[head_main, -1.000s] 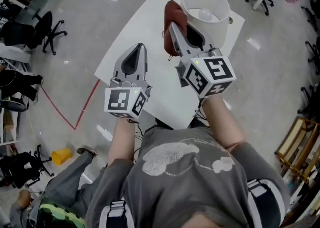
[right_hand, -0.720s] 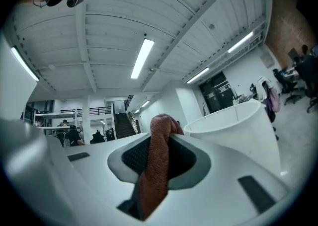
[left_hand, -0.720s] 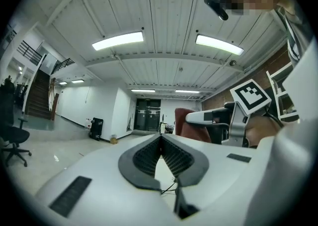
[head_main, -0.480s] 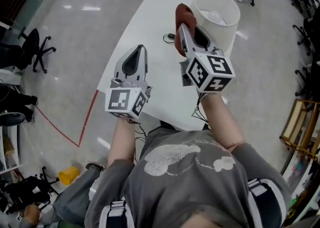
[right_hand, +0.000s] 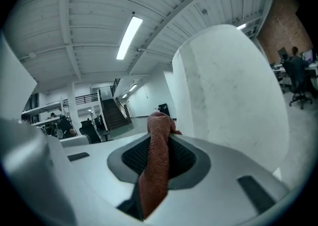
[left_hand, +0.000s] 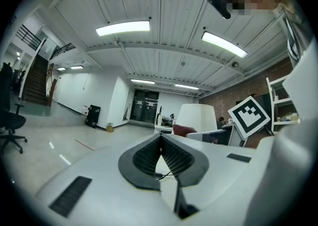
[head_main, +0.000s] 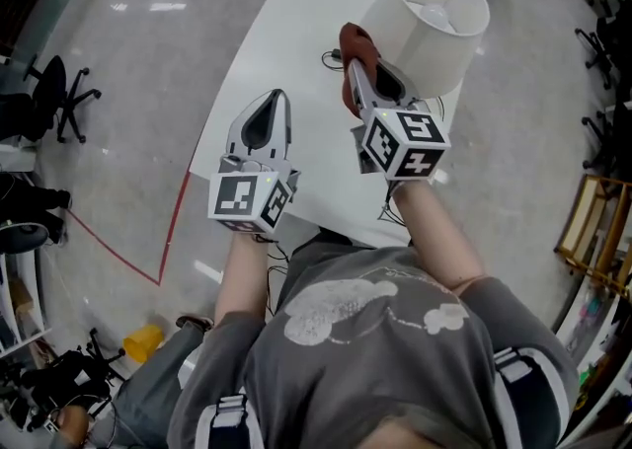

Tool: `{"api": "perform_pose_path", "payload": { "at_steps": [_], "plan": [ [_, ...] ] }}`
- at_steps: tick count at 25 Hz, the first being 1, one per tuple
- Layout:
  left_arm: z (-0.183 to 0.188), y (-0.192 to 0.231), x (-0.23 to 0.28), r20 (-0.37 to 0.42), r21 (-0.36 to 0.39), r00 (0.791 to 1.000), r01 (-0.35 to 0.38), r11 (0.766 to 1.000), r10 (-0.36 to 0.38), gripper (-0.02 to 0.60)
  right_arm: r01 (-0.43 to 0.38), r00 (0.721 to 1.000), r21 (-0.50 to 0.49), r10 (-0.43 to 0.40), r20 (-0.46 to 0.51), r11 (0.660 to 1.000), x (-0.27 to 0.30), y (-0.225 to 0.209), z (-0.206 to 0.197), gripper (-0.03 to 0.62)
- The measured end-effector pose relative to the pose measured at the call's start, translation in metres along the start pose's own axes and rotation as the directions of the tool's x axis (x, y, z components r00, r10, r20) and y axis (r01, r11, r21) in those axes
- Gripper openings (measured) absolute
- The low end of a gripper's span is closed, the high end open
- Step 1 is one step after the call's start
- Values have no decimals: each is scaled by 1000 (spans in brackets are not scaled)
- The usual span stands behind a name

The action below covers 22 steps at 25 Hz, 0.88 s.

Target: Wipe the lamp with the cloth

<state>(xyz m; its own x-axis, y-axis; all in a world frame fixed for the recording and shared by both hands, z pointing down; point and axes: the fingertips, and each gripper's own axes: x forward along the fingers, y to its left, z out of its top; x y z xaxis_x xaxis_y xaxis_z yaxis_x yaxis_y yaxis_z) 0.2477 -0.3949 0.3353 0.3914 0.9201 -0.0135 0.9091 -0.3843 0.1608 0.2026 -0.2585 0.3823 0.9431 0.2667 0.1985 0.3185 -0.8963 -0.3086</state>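
Note:
A lamp with a white drum shade (head_main: 427, 31) stands at the far right of the white table (head_main: 281, 33). Its bulb (head_main: 437, 15) shows through the open top. My right gripper (head_main: 351, 64) is shut on a reddish-brown cloth (head_main: 353, 42), which sits against the shade's lower left side. In the right gripper view the cloth (right_hand: 157, 163) runs between the shut jaws, with the shade (right_hand: 233, 96) close on the right. My left gripper (head_main: 279, 95) hovers over the table's near left part, shut and holding nothing. The left gripper view has the shade (left_hand: 195, 115) and cloth (left_hand: 182, 130) beyond its tips (left_hand: 160, 137).
A thin black cable (head_main: 330, 60) lies on the table beside the lamp. Office chairs (head_main: 61, 102) stand on the glossy floor to the left, with more at the far right (head_main: 602, 23). Red tape (head_main: 176, 215) marks the floor. A wooden shelf (head_main: 592, 240) is at the right.
My right gripper has carried the cloth in against the shade's left side, which now overlaps it in the head view. The left gripper has stayed put.

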Motion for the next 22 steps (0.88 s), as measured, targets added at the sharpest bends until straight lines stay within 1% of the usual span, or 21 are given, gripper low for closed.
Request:
{"api": "perform_pose_path", "payload": {
  "at_steps": [6, 10, 12, 15, 19, 22],
  "plan": [
    [-27, 2, 3, -42, -27, 999, -12, 1000, 11, 8, -6, 997, -7, 5, -73, 1000, 6, -5, -32, 86],
    [-38, 3, -5, -70, -45, 997, -39, 998, 36, 8, -17, 989, -15, 15, -150, 1000, 7, -3, -57, 86],
    [-42, 5, -9, -78, -55, 996, -55, 997, 51, 8, -41, 982, -12, 38, -183, 999, 7, 2, -68, 86],
    [-48, 2, -11, -80, -64, 995, -64, 996, 58, 8, -83, 978, -10, 80, -195, 996, 2, 7, -76, 86],
    [-49, -2, -13, -77, -71, 995, -75, 995, 70, 8, -146, 974, -29, 139, -179, 989, -2, 16, -72, 86],
    [-52, -4, -20, -78, -84, 993, -90, 992, 84, 8, -199, 966, -59, 185, -182, 978, -7, 25, -68, 86]
  ]
}}
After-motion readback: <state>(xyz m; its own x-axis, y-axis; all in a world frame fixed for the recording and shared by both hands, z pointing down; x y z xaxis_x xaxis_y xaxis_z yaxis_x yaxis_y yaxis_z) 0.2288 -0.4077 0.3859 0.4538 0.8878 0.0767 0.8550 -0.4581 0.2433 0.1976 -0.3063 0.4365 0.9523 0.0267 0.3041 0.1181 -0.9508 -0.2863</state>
